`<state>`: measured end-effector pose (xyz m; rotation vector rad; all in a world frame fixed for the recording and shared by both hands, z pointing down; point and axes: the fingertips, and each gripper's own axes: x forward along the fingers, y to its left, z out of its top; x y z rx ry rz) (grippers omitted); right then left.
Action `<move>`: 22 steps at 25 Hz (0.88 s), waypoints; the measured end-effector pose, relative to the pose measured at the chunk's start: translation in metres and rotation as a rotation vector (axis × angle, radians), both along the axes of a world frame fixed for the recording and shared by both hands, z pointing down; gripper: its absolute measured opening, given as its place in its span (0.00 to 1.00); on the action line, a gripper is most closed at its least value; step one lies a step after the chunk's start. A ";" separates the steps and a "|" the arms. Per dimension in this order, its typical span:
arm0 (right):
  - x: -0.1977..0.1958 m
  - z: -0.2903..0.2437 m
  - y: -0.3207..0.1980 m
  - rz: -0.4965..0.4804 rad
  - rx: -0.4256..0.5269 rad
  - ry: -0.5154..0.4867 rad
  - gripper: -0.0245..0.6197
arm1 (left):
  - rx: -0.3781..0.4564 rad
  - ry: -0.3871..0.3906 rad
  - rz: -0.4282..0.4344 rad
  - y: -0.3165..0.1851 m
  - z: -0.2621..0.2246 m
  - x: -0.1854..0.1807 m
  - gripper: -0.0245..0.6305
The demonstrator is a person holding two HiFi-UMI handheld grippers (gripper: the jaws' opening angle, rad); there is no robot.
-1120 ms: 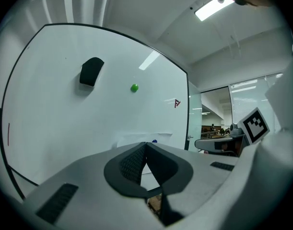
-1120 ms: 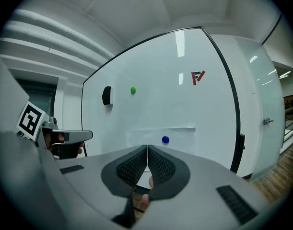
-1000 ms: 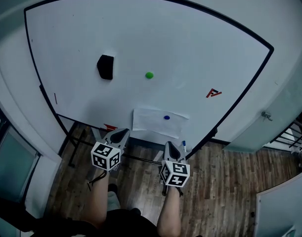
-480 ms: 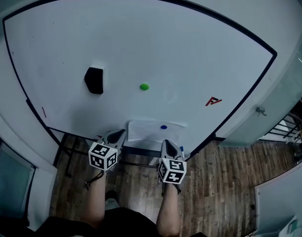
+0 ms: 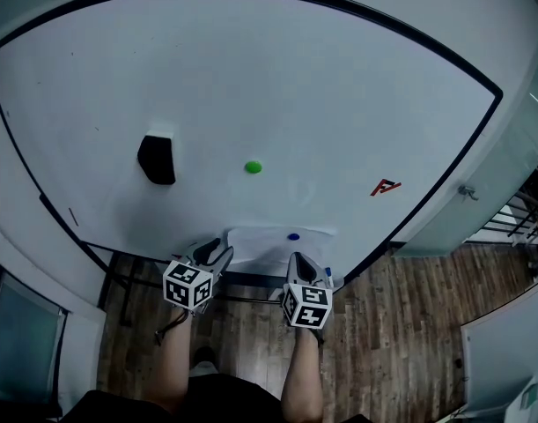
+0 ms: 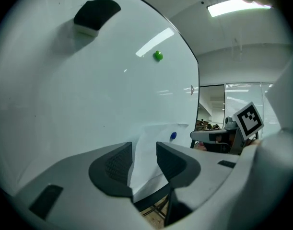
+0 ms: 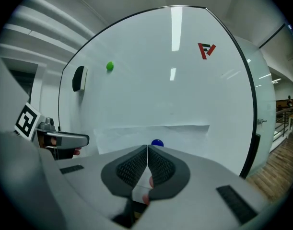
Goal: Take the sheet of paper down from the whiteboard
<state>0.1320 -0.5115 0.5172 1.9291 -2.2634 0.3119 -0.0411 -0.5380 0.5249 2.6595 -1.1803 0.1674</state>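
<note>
A white sheet of paper (image 5: pixel 273 241) hangs low on the whiteboard (image 5: pixel 251 86), pinned by a blue magnet (image 5: pixel 293 236). My left gripper (image 5: pixel 220 252) is at the sheet's lower left corner. In the left gripper view its jaws have just been opening, and the left gripper (image 6: pixel 144 145) stands open with the sheet's edge (image 6: pixel 145 164) between the pads, which do not press on it. My right gripper (image 5: pixel 297 259) is just below the blue magnet (image 7: pixel 157 142). Its pads meet, so the right gripper (image 7: pixel 147 147) is shut with nothing seen between them; the sheet (image 7: pixel 184 132) lies behind it.
Higher on the board are a black eraser (image 5: pixel 157 159), a green magnet (image 5: pixel 253 167) and a red logo mark (image 5: pixel 386 187). A blue-capped marker (image 5: pixel 327 276) sits at the board's lower edge beside the right gripper. Wooden floor (image 5: pixel 401 342) lies below, and a metal railing (image 5: pixel 528 227) is at far right.
Both grippers have moved in toward the board's lower edge and the sheet. The left gripper's jaws have opened around the sheet's left corner. The right jaws have stayed shut.
</note>
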 end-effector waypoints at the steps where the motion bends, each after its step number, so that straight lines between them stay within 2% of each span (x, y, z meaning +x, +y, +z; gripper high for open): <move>1: 0.001 0.000 -0.002 0.003 0.001 -0.004 0.08 | -0.008 -0.003 0.004 -0.003 0.003 0.002 0.25; 15: 0.015 0.013 -0.026 0.045 -0.012 0.000 0.08 | -0.010 -0.034 0.060 -0.032 0.013 0.023 0.26; 17: 0.015 0.015 -0.029 0.044 -0.013 0.001 0.08 | -0.005 -0.036 0.056 -0.034 0.011 0.022 0.22; 19: 0.013 0.017 -0.032 0.037 -0.014 -0.001 0.08 | -0.006 -0.019 0.052 -0.035 0.008 0.020 0.13; 22: 0.011 0.019 -0.035 0.040 -0.011 0.005 0.08 | -0.012 0.001 0.062 -0.035 0.009 0.021 0.09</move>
